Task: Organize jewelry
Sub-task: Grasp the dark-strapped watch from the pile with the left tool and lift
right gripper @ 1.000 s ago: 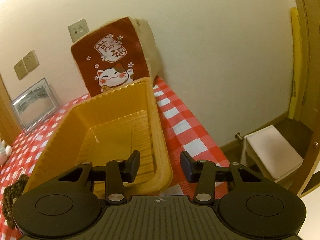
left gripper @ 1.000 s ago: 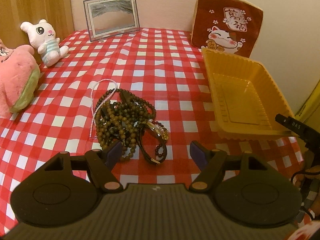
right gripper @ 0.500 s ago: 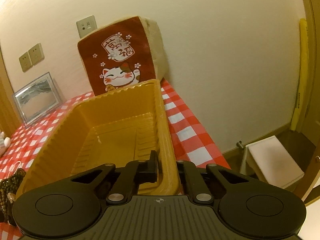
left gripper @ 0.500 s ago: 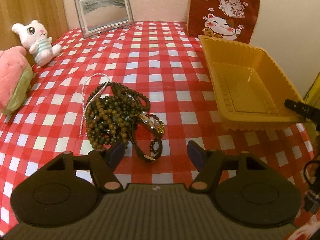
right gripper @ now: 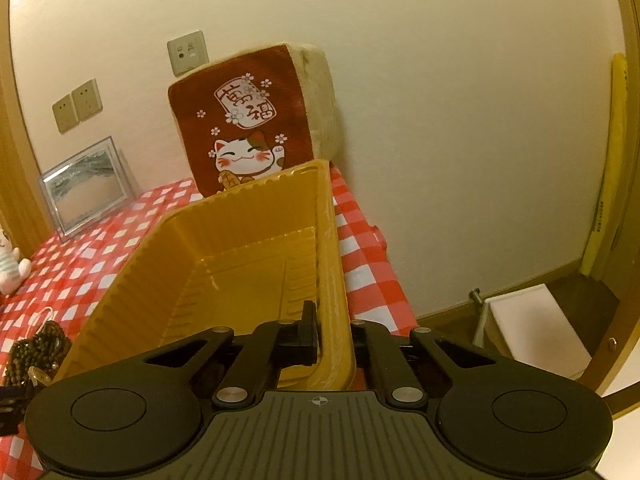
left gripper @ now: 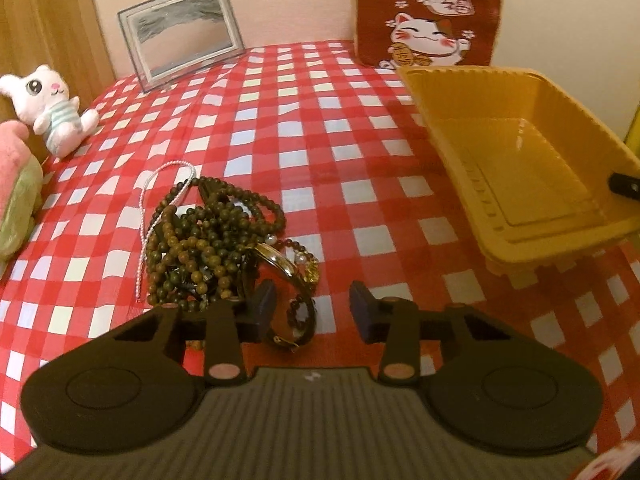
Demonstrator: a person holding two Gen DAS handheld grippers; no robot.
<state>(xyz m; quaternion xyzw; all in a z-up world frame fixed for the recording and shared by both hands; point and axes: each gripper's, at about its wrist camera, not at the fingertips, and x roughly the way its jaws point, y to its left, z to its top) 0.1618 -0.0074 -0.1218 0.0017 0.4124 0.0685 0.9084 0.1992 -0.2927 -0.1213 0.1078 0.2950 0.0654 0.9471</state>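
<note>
- Red-and-white checked tablecloth (left gripper: 332, 128) covers the table, with a cream wall behind it.
- Yellow tray (left gripper: 516, 168) sits at the cloth's right side; a lucky-cat cushion (left gripper: 428, 12) stands just behind the tray.
- Jewelry pile (left gripper: 216, 240) of dark bead strands, a gold bangle and a thin white necklace lies well left of the tray.
- Left gripper (left gripper: 314, 306) is spread wide, holding nothing, its left finger against the pile's near edge.
- Right gripper (right gripper: 334, 334) is clamped on the tray's near right wall.
- White bunny plush (left gripper: 52, 108) and framed picture (left gripper: 180, 32) sit far left of the tray.
</note>
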